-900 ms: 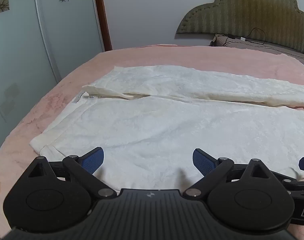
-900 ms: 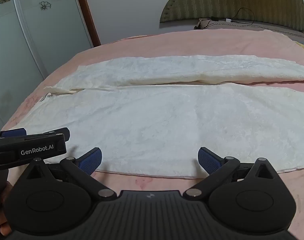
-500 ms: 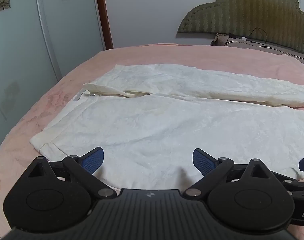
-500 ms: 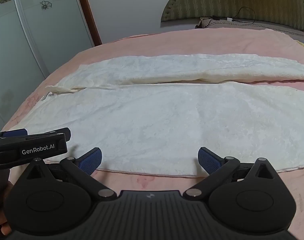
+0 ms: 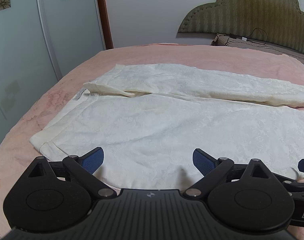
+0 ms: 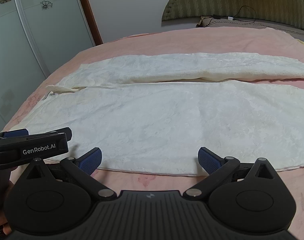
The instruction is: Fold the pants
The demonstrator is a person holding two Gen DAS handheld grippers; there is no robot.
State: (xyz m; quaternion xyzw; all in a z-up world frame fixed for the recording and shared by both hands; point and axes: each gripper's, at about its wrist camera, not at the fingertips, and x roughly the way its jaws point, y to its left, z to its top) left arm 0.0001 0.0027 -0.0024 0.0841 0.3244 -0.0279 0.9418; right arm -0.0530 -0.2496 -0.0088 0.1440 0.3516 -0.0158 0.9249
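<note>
Cream textured fabric pants (image 5: 152,120) spread flat on pink bed (image 5: 141,54); near hem bordered by bare bedding. Left tool (image 5: 147,159) and right tool (image 6: 149,159) gaping wide, poised over that hem.

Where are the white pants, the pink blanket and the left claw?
white pants (image 6: 162,120), right wrist view, middle of the near leg.
pink blanket (image 5: 172,54), left wrist view, bare stretch beyond the pants.
left claw (image 5: 147,160), left wrist view, midway between its blue fingertips.

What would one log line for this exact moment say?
stage: pre-grasp | pants: flat on bed, unfolded | left gripper: open at near hem | right gripper: open at near hem
</note>
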